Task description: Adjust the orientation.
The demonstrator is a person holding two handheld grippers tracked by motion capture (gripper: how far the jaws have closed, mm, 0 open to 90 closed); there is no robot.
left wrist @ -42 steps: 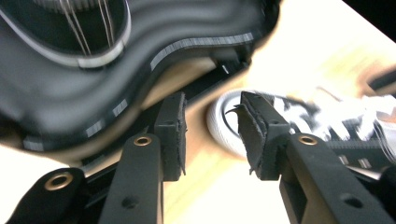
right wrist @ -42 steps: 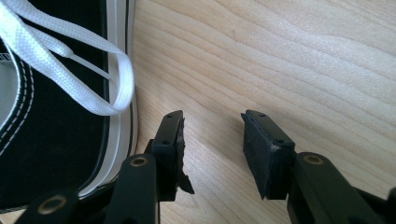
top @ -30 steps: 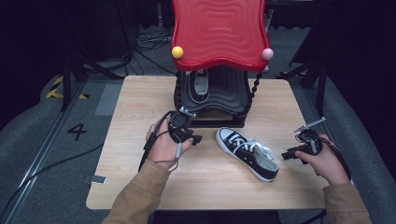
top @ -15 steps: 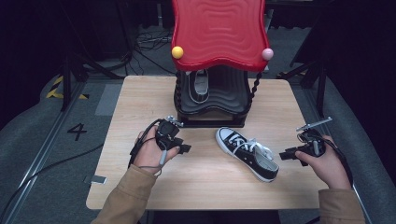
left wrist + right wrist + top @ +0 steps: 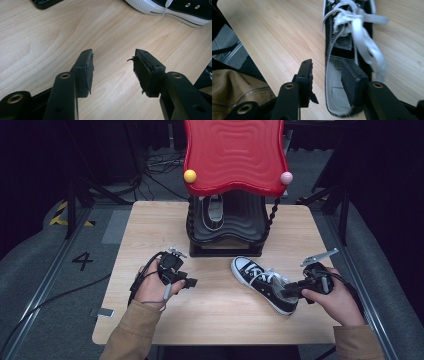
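Note:
A black low sneaker (image 5: pixel 262 282) with white laces and a white toe cap lies on the wooden table (image 5: pixel 220 315), toe toward the rack. My right gripper (image 5: pixel 290 292) is open at its heel. In the right gripper view (image 5: pixel 328 66) one jaw sits inside the sneaker's (image 5: pixel 337 42) heel opening and the other outside its side wall. My left gripper (image 5: pixel 190 282) stands open over bare wood left of the shoe, nothing between its fingers (image 5: pixel 113 57). The sneaker's white toe (image 5: pixel 180 10) shows at that view's upper right.
A black shoe rack (image 5: pixel 227 227) with a wavy red top (image 5: pixel 235 155) stands at the table's back middle. A second sneaker (image 5: pixel 214 209) rests on its shelf. A tan jacket (image 5: pixel 234 87) is close to the table's near edge. Dark stands and cables surround the table.
My left gripper has drawn back from the rack toward the near left. My right gripper has moved left from the table's right edge to the sneaker's heel.

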